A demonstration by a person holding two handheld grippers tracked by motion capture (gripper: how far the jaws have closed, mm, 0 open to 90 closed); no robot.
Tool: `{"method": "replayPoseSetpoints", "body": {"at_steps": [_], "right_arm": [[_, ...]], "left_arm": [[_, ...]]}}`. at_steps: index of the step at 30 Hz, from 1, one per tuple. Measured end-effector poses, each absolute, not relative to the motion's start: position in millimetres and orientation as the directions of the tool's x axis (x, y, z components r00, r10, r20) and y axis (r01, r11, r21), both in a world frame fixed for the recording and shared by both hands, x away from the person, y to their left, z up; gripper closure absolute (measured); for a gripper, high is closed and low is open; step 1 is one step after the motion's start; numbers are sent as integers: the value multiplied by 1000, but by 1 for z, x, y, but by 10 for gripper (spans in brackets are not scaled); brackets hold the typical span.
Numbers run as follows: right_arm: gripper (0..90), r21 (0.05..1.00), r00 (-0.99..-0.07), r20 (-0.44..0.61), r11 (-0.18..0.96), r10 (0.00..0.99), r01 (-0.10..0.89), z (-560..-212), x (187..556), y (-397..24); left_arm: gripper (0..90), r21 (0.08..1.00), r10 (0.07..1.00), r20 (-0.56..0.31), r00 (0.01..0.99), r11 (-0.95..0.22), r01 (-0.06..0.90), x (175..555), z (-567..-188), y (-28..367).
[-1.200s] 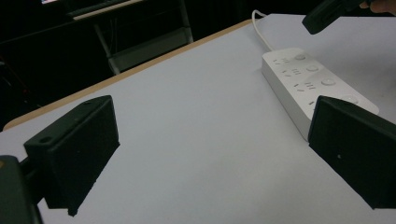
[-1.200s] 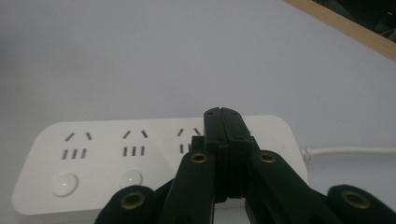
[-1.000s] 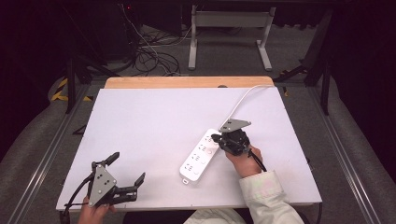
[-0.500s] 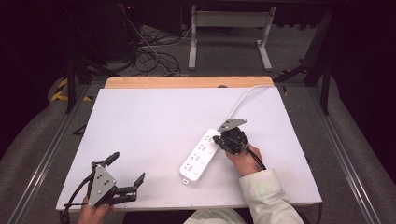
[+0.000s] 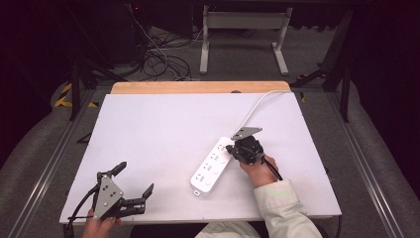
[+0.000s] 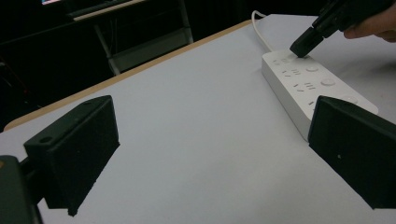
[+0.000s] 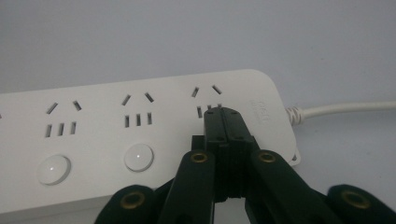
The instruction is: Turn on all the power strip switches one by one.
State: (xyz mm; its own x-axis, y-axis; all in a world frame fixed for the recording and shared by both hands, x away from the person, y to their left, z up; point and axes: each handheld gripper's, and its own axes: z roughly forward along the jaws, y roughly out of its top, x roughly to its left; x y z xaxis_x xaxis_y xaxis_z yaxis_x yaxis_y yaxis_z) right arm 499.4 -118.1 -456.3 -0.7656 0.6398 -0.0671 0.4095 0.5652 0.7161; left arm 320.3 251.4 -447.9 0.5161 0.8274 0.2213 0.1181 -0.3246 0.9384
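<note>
while the left gripper (image 5: 136, 186) rests at the near left corner of the white table (image 5: 163, 129), held by a hand (image 5: 99, 225) at the table's edge, its two black jaws stand wide apart with nothing between them. in the left gripper view those jaws frame bare tabletop, and the near end of the power strip (image 6: 317, 91) lies just beyond the right-hand jaw, apart from it.

right of centre on the table lies the white power strip (image 5: 210, 166), set on a slant with its near end toward the person and its far end up and to the right. its white cord (image 5: 257, 104) leaves the far end and runs off toward the wooden back edge (image 5: 198, 87) of the table.

over that far end sits the right gripper (image 5: 232, 148), held by the person's right hand (image 5: 260, 171) in a pale sleeve (image 5: 280, 203). its jaws are pressed together with nothing between them, and their joined tip rests on the top face of the strip at the last socket group, beside the cord end. in the right gripper view the tip (image 7: 223, 116) covers the lower slots of that group, where two round buttons (image 7: 138, 157) further along the strip (image 7: 93, 135) lie clear of it. the left gripper view shows the same tip (image 6: 301, 46) touching the strip's far end.
</note>
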Motion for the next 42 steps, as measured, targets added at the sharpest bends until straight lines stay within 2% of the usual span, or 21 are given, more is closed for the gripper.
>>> {"method": "replayPoseSetpoints", "body": {"at_steps": [20, 24, 27, 29, 30, 33, 34, 35, 39, 42], "right_arm": [[900, 720, -771, -53, 559, 634, 411, -459, 498, -119], [900, 796, -795, -72, 515, 602, 317, -442, 486, -126], [891, 831, -797, -67, 476, 600, 288, -429, 480, -131], [821, 838, -793, -69, 466, 605, 283, -426, 476, -135], [821, 838, -793, -69, 466, 605, 283, -426, 476, -135], [648, 855, -782, -91, 451, 616, 255, -419, 469, -137], [536, 866, -781, -99, 440, 617, 238, -412, 464, -141], [536, 866, -781, -99, 440, 617, 238, -412, 464, -141], [367, 893, -780, -105, 403, 617, 199, -400, 453, -155], [277, 910, -776, -103, 374, 623, 180, -396, 442, -173]], "left_arm": [[22, 940, 829, 215, 516, -319, 121, 320, -448, 251], [22, 939, 830, 216, 515, -322, 125, 321, -448, 251], [22, 939, 830, 214, 515, -320, 125, 321, -448, 251], [22, 942, 832, 205, 516, -311, 127, 321, -448, 251], [22, 942, 832, 205, 516, -311, 127, 321, -448, 251], [22, 942, 831, 207, 517, -312, 124, 320, -448, 251], [22, 942, 831, 208, 516, -313, 124, 320, -448, 252], [22, 942, 831, 207, 516, -312, 124, 320, -448, 252], [22, 943, 832, 205, 516, -310, 125, 320, -448, 252], [22, 943, 832, 205, 516, -310, 125, 321, -448, 251]]}}
